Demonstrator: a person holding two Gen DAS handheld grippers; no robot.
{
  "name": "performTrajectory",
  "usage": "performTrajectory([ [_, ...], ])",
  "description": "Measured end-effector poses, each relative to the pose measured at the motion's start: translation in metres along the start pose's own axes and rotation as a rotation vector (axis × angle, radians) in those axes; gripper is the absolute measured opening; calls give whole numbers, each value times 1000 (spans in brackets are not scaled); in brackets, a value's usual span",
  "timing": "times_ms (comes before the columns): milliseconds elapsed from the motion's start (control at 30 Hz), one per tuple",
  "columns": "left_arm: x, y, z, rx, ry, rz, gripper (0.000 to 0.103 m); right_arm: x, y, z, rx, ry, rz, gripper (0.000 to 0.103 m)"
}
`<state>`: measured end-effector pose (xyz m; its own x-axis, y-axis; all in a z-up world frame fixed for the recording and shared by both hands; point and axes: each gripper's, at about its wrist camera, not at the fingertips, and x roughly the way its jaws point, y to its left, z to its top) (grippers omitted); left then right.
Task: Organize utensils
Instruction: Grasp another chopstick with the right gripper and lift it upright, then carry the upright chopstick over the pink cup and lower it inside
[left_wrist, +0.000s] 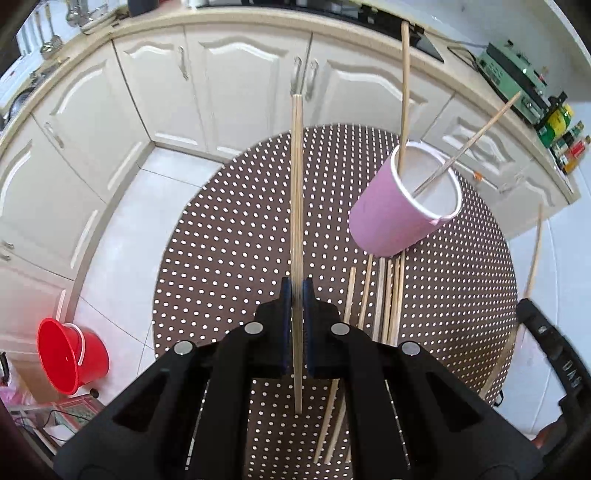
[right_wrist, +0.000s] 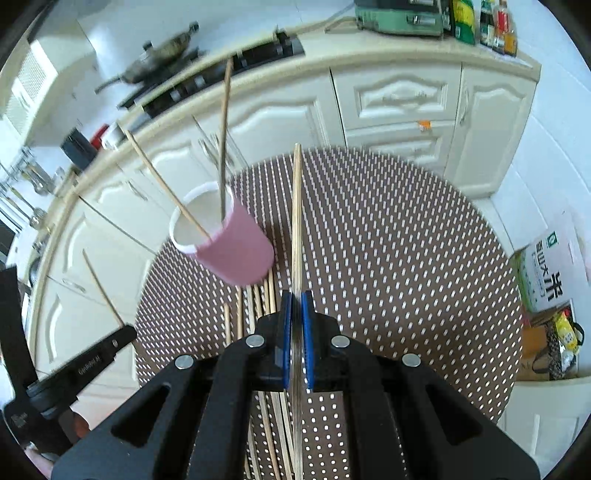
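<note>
A pink paper cup (left_wrist: 395, 210) stands on a round brown polka-dot table (left_wrist: 229, 236) and holds two wooden chopsticks (left_wrist: 405, 96). Several loose chopsticks (left_wrist: 388, 295) lie on the table just in front of the cup. My left gripper (left_wrist: 297, 291) is shut on a chopstick (left_wrist: 296, 192) that points forward, left of the cup. My right gripper (right_wrist: 295, 299) is shut on another chopstick (right_wrist: 296, 221), right of the cup (right_wrist: 229, 247). The left gripper also shows at the left edge of the right wrist view (right_wrist: 122, 336), with its chopstick (right_wrist: 101, 288).
White kitchen cabinets (left_wrist: 229, 85) and a counter curve behind the table. A red bucket (left_wrist: 70, 354) stands on the floor at the left. A green appliance (left_wrist: 513, 77) and bottles (left_wrist: 561, 136) sit on the counter. A rice bag (right_wrist: 546, 269) stands at the right.
</note>
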<state>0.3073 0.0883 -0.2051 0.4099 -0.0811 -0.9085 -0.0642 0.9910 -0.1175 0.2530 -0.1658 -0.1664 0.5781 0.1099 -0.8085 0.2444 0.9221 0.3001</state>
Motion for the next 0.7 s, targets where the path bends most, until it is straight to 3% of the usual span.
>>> performTrajectory([
  [700,-89,-36,18,22,-188,-57,6,-80,24,71,-16,-332,148,5],
])
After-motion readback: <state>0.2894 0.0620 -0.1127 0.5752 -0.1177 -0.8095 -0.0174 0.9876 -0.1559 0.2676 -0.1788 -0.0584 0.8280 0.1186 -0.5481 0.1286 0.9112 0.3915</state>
